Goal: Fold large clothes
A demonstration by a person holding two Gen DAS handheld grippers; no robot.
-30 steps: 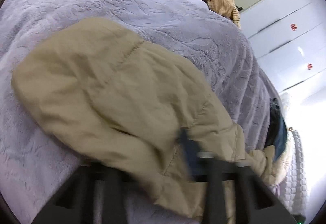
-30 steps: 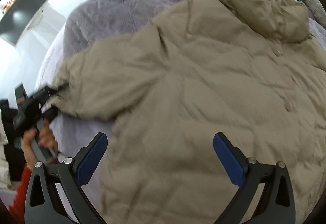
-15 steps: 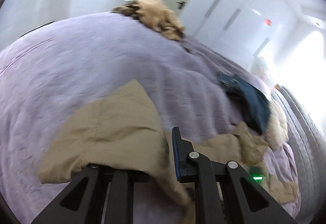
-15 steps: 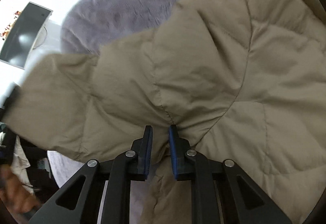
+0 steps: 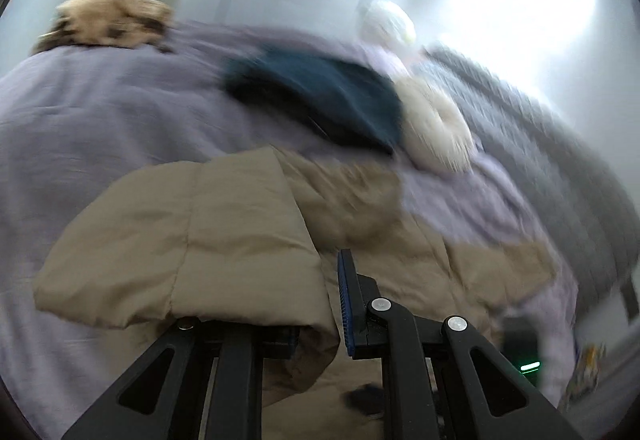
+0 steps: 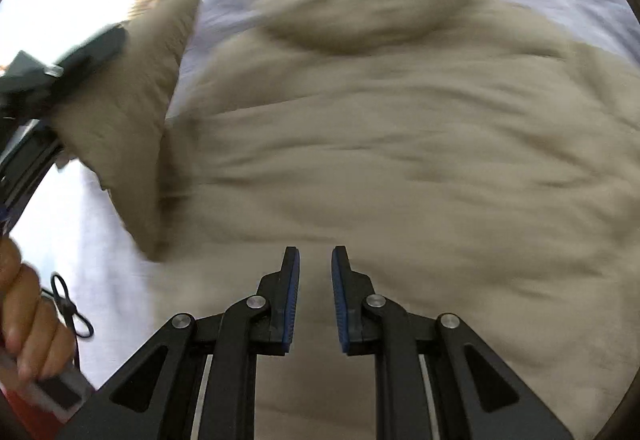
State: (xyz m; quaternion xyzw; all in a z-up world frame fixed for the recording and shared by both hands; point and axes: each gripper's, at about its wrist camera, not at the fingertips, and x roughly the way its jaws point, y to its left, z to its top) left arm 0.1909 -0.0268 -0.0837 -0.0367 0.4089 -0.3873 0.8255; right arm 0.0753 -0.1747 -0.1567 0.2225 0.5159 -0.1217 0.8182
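Observation:
A large beige padded jacket (image 6: pixel 400 143) lies spread on a lilac blanket (image 5: pixel 100 111), hood towards the far side. My left gripper (image 5: pixel 316 304) is shut on the jacket's sleeve (image 5: pixel 192 240), which drapes over its left finger and hides it. The same sleeve hangs from the left gripper at the left of the right wrist view (image 6: pixel 132 111). My right gripper (image 6: pixel 315 280) sits low over the jacket's near part with its blue pads a narrow gap apart; I cannot tell whether cloth is pinched between them. Both views are blurred.
A dark teal garment (image 5: pixel 320 99), a white fluffy piece (image 5: pixel 436 127) and a tan furry heap (image 5: pixel 108 19) lie at the far side of the bed. A grey knitted cover (image 5: pixel 540 143) runs along the right. White doors stand behind.
My left gripper has swung the held sleeve towards the jacket body. My right gripper's pads stand slightly further apart than half a second ago, when cloth was pinched between them, and now sit over the jacket's middle.

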